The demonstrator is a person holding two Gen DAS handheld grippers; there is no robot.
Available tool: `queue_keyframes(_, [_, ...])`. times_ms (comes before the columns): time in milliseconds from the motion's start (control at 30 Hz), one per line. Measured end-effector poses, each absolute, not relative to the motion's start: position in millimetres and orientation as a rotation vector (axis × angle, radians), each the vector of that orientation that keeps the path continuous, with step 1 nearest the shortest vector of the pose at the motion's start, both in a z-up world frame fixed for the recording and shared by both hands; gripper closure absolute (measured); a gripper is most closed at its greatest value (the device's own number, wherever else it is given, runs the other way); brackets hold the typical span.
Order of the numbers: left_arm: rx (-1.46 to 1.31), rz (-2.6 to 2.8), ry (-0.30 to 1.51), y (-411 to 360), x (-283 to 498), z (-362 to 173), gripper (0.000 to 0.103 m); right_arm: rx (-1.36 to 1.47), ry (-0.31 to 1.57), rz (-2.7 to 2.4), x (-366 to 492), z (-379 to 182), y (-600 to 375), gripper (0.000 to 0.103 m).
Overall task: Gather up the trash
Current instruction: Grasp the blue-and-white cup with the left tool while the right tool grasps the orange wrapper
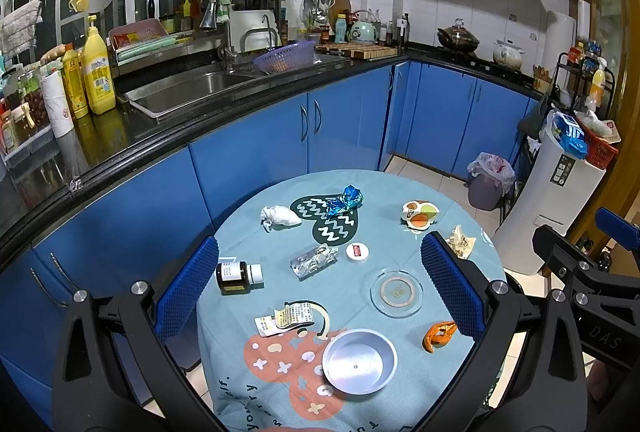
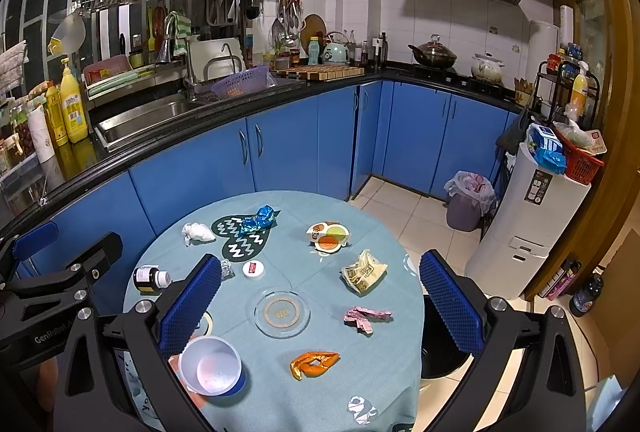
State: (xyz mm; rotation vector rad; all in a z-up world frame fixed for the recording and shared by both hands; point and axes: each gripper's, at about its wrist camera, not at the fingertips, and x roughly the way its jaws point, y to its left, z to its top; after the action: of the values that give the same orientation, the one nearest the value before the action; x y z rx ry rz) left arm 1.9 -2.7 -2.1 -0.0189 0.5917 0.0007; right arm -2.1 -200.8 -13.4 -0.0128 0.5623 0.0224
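Trash is scattered over a round table with a blue cloth [image 1: 400,191]. I see a white tissue [image 1: 280,216], a blue foil wrapper [image 1: 345,200], a silver wrapper [image 1: 314,260], a paper scrap [image 1: 286,318] and an orange peel [image 1: 439,335]. The right wrist view adds a pink wrapper [image 2: 366,316], a beige wrapper [image 2: 363,272], a printed snack wrapper [image 2: 329,236] and the orange peel [image 2: 314,364]. My left gripper [image 1: 320,288] hovers open above the table's near left. My right gripper [image 2: 320,304] hovers open above its near right. Both hold nothing.
Also on the table are a brown bottle [image 1: 236,276], a white cap [image 1: 357,252], a glass dish [image 1: 396,292] and a bowl [image 1: 359,360]. A black bin [image 2: 440,348] stands low by the table's right edge. A bagged bin [image 2: 468,199] sits by the cabinets.
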Motion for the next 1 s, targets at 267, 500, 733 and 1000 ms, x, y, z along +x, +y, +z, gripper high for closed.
queue_keyframes(267, [-0.015,0.001,0.623,-2,10,-12,0.003,-0.017,0.598,0.020,6,-20,-203,0.006])
queue_keyframes(500, [0.004,-0.039,0.814,0,44,-52,0.003,-0.038,0.760,0.022,36,-53,-204,0.006])
queue_keyframes(733, [0.046,-0.117,1.022,-12,62,-107,0.003,-0.062,0.930,0.034,52,-102,-205,0.006])
queue_keyframes(1000, [0.084,-0.179,1.195,-16,68,-157,0.003,-0.064,1.061,0.034,62,-148,-210,0.006])
